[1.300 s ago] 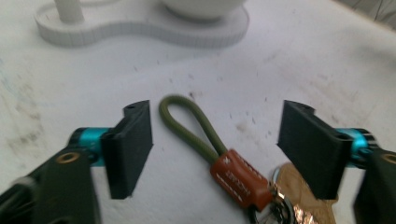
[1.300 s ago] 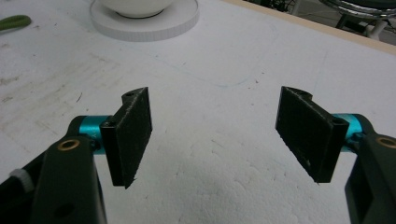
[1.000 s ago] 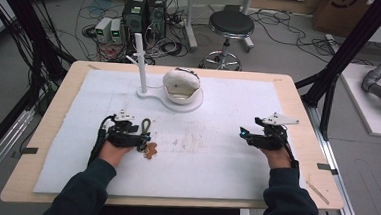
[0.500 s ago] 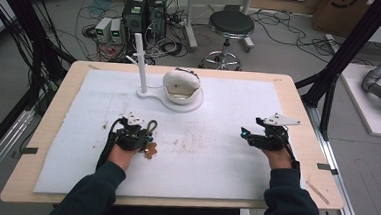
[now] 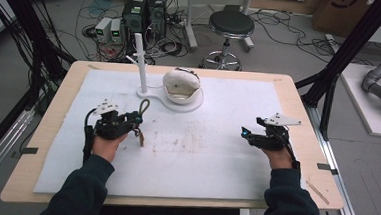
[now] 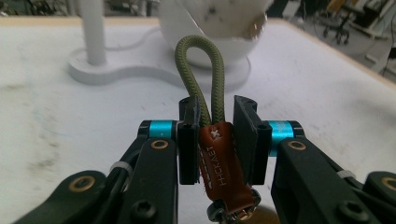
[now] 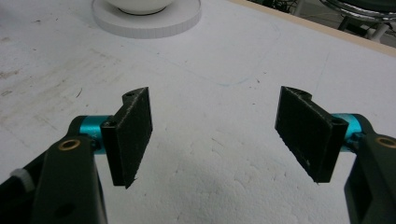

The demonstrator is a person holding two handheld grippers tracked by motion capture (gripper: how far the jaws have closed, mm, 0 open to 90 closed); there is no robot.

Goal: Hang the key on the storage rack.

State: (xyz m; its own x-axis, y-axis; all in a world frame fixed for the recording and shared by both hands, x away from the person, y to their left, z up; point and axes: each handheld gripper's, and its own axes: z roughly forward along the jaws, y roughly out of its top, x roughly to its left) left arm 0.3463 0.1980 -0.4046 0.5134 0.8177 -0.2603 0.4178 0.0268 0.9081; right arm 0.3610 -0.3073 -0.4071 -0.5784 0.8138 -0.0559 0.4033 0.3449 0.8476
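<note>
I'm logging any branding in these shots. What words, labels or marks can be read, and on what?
"HICKABET", as best it reads, is stamped along the brown leather tab of the olive cord loop that the left gripper holds; some letters are uncertain.
A small stitched "x" sits at the tab's top.
A dark mark on the cardboard box behind the table is too blurred to read.

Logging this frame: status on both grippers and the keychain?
Left gripper shut on keychain, olive cord loop up, off the table. Right gripper open, empty, over white mat. Peg stand beyond, path clear.
</note>
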